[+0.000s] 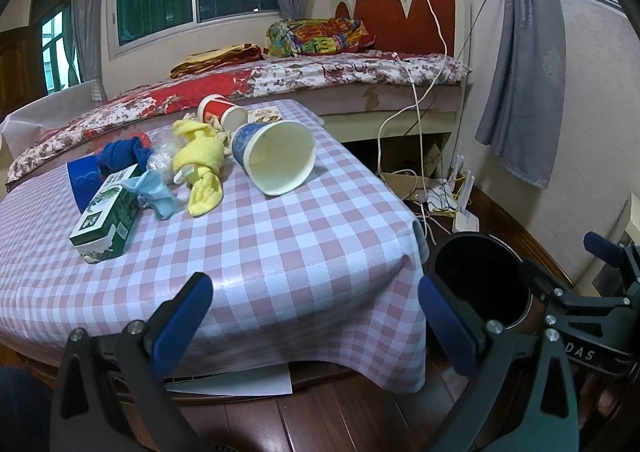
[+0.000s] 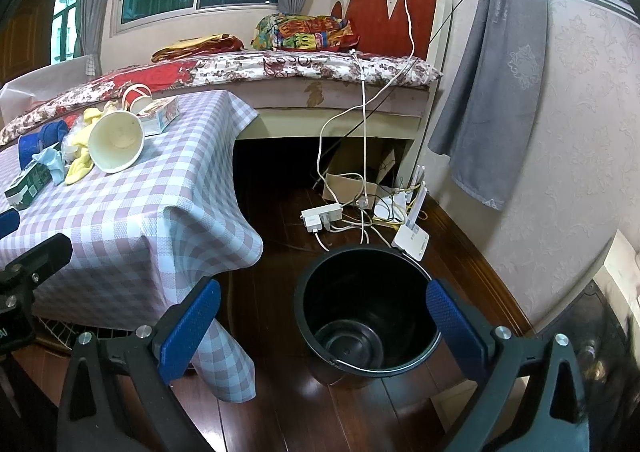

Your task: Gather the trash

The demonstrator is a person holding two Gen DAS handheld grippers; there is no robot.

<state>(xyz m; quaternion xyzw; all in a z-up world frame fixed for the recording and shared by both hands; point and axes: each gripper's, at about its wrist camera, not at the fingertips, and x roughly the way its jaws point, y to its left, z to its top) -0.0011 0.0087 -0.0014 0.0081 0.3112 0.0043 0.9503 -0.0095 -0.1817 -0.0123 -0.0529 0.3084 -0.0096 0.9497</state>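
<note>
Trash lies on the checked table point(image 1: 260, 252): a big paper cup point(image 1: 280, 155) on its side, a red cup point(image 1: 220, 113), a yellow cloth point(image 1: 202, 167), a light blue mask point(image 1: 154, 193), a green carton point(image 1: 108, 211), a clear wrapper point(image 1: 164, 155) and a blue cloth point(image 1: 120, 153). The black bin point(image 2: 368, 312) stands on the floor right of the table, seemingly empty. My left gripper point(image 1: 316, 316) is open and empty at the table's near edge. My right gripper point(image 2: 322, 322) is open and empty above the bin. The big cup also shows in the right wrist view point(image 2: 116, 147).
A bed point(image 1: 320, 71) stands behind the table. Cables, a power strip point(image 2: 322, 215) and a router point(image 2: 412, 232) lie on the wooden floor beyond the bin. A grey curtain point(image 2: 492, 71) hangs at the right wall. A small box point(image 2: 160, 115) lies on the table's far side.
</note>
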